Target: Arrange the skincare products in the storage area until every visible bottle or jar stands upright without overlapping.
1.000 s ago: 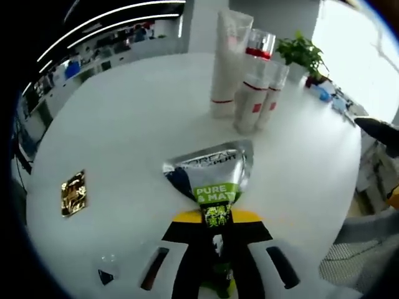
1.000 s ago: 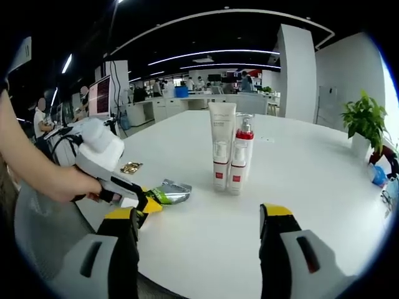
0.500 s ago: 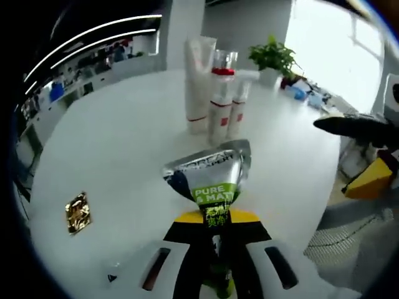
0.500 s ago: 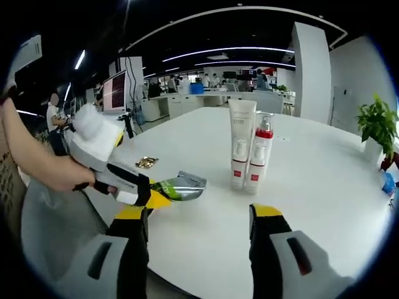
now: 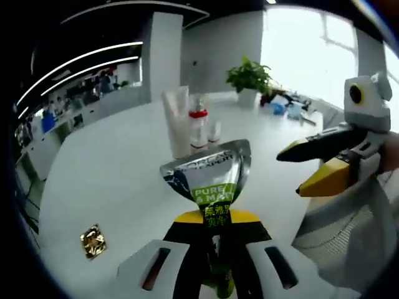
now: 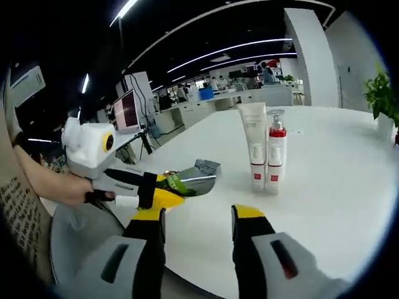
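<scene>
1. Silver-and-green tube (image 5: 209, 177) clenched in left gripper (image 5: 215, 230) fingers, held clear above the white bench (image 5: 112, 162), crimped end forward.
2. Upright white tube (image 6: 254, 146) and red-capped bottle (image 6: 275, 156) grouped beyond.
3. Right gripper (image 6: 196, 215) released, empty, nearby.
4. Likely next: stand the tube upright beside that group, not overlapping.

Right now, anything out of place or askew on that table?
Yes. A silver-green squeeze tube is clamped in the left gripper, off the table, not upright beside the white tube and red-capped pump bottle. A small gold packet lies loose on the table, apart from that group.
</scene>
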